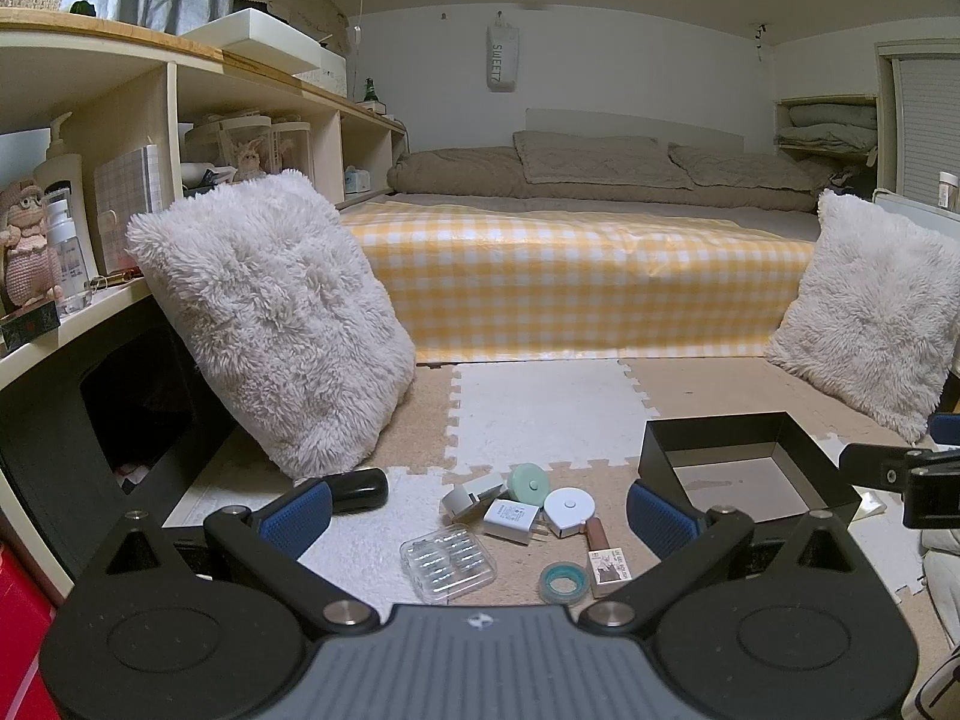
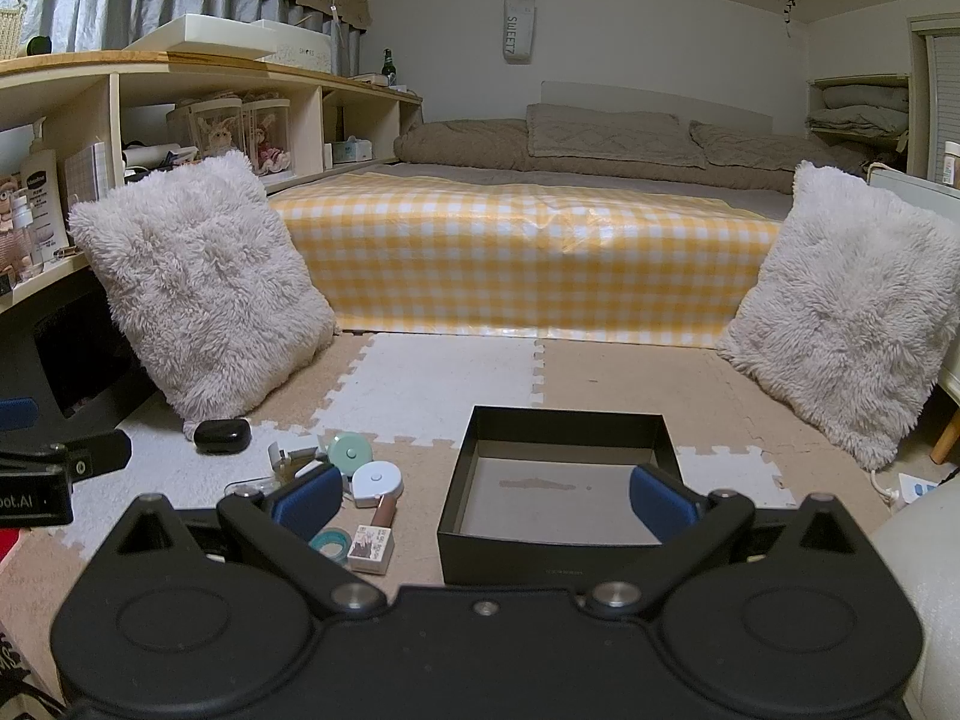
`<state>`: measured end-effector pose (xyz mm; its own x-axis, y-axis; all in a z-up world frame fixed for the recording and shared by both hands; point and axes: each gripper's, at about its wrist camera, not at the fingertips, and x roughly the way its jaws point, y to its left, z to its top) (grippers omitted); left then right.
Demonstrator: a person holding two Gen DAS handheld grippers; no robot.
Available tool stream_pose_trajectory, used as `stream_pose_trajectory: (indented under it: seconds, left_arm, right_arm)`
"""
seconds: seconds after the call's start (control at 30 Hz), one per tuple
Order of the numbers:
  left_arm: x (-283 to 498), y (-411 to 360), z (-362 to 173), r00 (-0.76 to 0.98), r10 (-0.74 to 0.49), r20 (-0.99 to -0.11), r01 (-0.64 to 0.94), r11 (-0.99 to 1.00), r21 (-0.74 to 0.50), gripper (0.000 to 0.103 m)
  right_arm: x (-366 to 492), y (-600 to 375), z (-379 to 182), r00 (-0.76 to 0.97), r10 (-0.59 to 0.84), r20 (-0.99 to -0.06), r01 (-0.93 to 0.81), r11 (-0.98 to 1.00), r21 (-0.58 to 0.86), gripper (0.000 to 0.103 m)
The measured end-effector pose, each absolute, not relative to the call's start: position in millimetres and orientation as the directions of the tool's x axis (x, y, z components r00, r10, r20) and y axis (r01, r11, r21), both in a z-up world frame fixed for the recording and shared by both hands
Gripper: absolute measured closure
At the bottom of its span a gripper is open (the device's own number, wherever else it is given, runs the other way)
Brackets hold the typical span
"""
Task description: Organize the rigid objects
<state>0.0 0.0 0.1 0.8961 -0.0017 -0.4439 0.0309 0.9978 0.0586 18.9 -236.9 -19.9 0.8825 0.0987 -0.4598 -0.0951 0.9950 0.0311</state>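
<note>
A pile of small items lies on the foam floor mat: a clear plastic case (image 1: 448, 562), a white charger (image 1: 512, 520), a green round tape measure (image 1: 528, 483), a white round tape measure (image 1: 569, 507), a teal tape roll (image 1: 563, 582), a small printed box (image 1: 609, 570) and a black case (image 1: 359, 490). An empty black box (image 2: 558, 492) stands to their right. My left gripper (image 1: 480, 519) is open above the pile. My right gripper (image 2: 485, 504) is open over the black box's near wall. The pile also shows in the right wrist view (image 2: 366, 480).
Two fluffy white pillows (image 1: 270, 324) (image 2: 840, 306) lean at left and right. A bed with a yellow checked cover (image 2: 528, 258) lies behind. A shelf unit (image 1: 90, 180) with bottles and toys runs along the left.
</note>
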Motion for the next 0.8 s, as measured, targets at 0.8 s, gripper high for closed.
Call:
stream_pose_trajectory:
  seconds: [0.8]
  left_arm:
    - [0.1,-0.3,0.4,0.896,-0.006,-0.443,0.035,0.998,0.056,0.0]
  right_arm:
    - [19.3,-237.3,-18.6,0.882,0.1,-0.46,-0.096,0.995,0.033,0.0]
